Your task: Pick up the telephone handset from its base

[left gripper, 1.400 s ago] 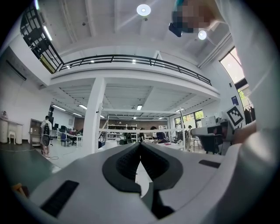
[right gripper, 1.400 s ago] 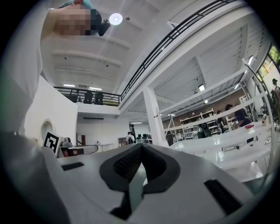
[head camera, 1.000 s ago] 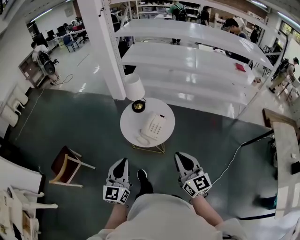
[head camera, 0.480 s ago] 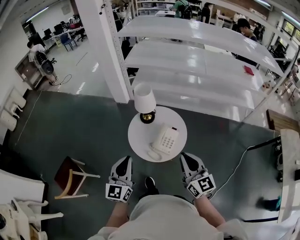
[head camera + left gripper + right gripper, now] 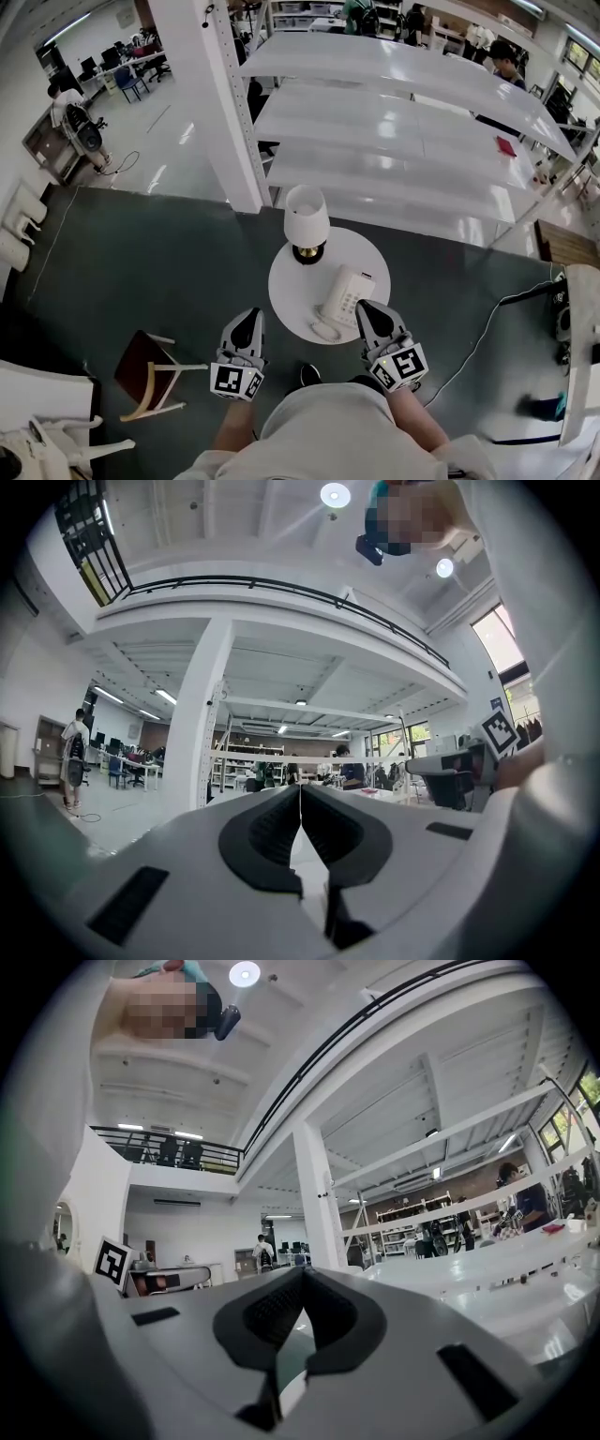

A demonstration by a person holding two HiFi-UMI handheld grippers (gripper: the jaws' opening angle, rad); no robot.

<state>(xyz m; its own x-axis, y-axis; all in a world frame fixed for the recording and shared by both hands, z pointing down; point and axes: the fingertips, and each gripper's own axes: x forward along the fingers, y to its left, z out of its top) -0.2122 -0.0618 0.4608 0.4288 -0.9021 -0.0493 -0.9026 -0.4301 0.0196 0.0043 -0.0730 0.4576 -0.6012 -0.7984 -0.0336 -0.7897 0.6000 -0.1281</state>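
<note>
A white telephone (image 5: 349, 292) sits on a small round white table (image 5: 291, 286) in the head view, its handset (image 5: 334, 301) lying in the cradle along the left side. A coiled cord (image 5: 325, 330) rests at the table's near edge. My right gripper (image 5: 366, 311) is shut and empty, its tips over the near rim just in front of the phone. My left gripper (image 5: 247, 322) is shut too, left of the table and off it. In the gripper views the left jaws (image 5: 300, 794) and right jaws (image 5: 302, 1279) meet with nothing between them; the phone is hidden there.
A white-shaded lamp (image 5: 307, 220) with a brass base stands at the table's far side. White shelving (image 5: 403, 122) and a pillar (image 5: 220, 103) rise behind. A wooden chair (image 5: 148, 370) lies tipped at the left. A cable (image 5: 473, 328) runs on the floor at the right.
The table with the phone and lamp has come closer to both grippers; the right gripper's tips now reach its near rim. Both grippers stay shut.
</note>
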